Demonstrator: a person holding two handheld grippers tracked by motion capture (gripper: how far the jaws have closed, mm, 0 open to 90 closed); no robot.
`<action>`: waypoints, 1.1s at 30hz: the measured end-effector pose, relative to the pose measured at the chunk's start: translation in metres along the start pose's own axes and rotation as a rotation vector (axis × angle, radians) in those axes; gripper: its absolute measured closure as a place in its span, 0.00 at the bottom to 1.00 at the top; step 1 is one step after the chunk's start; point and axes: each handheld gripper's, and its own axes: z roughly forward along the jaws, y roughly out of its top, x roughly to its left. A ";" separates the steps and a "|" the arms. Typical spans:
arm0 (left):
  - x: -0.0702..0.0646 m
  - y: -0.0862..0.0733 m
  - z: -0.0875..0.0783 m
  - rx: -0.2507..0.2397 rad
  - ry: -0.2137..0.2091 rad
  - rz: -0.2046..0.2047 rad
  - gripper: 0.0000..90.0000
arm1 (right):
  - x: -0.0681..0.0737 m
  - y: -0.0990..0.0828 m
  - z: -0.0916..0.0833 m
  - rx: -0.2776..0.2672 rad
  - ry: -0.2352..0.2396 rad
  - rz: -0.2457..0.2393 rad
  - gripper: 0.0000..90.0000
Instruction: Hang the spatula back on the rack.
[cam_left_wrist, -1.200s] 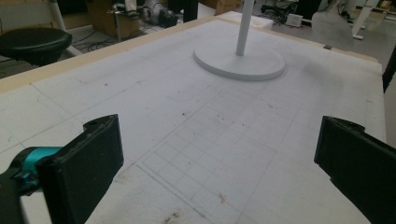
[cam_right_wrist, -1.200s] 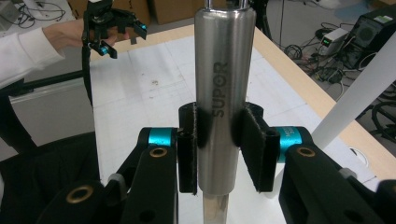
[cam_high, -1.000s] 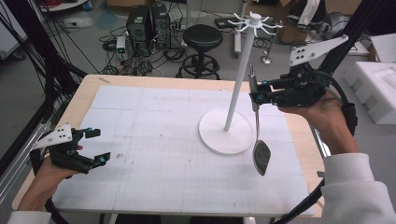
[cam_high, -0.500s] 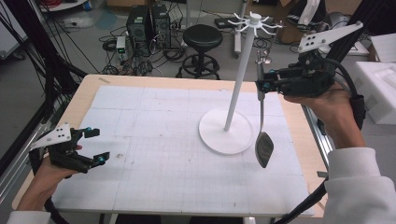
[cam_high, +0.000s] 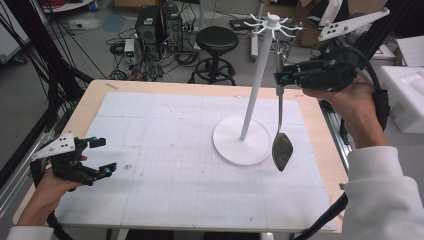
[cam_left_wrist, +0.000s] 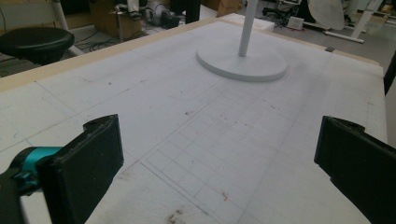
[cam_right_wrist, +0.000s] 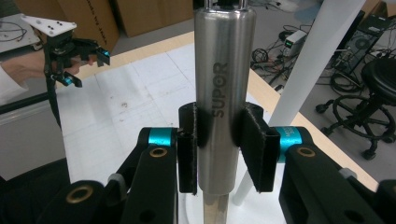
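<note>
A spoon with a steel handle (cam_right_wrist: 224, 70) and a dark head (cam_high: 282, 151) hangs straight down from my right gripper (cam_high: 281, 77), which is shut on the handle's thick upper part. It hangs just right of the white rack's pole (cam_high: 254, 87), with its head above the right edge of the round base (cam_high: 235, 145). The rack's hooked crown (cam_high: 272, 22) is a little above and left of the gripper. In the right gripper view the pads (cam_right_wrist: 256, 144) clamp the handle on both sides. My left gripper (cam_high: 102, 157) stands open and empty at the front left, low over the mat (cam_left_wrist: 219, 163).
A white gridded mat (cam_high: 165, 165) covers the wooden table (cam_high: 90, 100). Behind the table stand a black stool (cam_high: 216, 40), computer cases (cam_high: 157, 22) and cables on the floor. White foam blocks (cam_high: 407, 95) lie off the right edge. The left gripper (cam_right_wrist: 86, 70) is seen far off in the right gripper view.
My right gripper has risen with the spoon, moving back toward the rack's top; the spoon head has lifted off the mat level. The left gripper has stayed put.
</note>
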 end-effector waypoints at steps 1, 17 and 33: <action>0.000 0.000 0.000 -0.002 0.001 -0.001 0.02 | -0.001 0.001 0.001 0.005 0.002 0.002 0.77; 0.000 0.000 0.000 -0.001 -0.001 -0.003 0.02 | -0.010 0.006 0.006 0.021 -0.041 0.028 0.77; 0.001 0.000 0.000 -0.004 0.000 -0.006 0.02 | -0.018 0.007 0.013 0.032 -0.073 0.047 0.77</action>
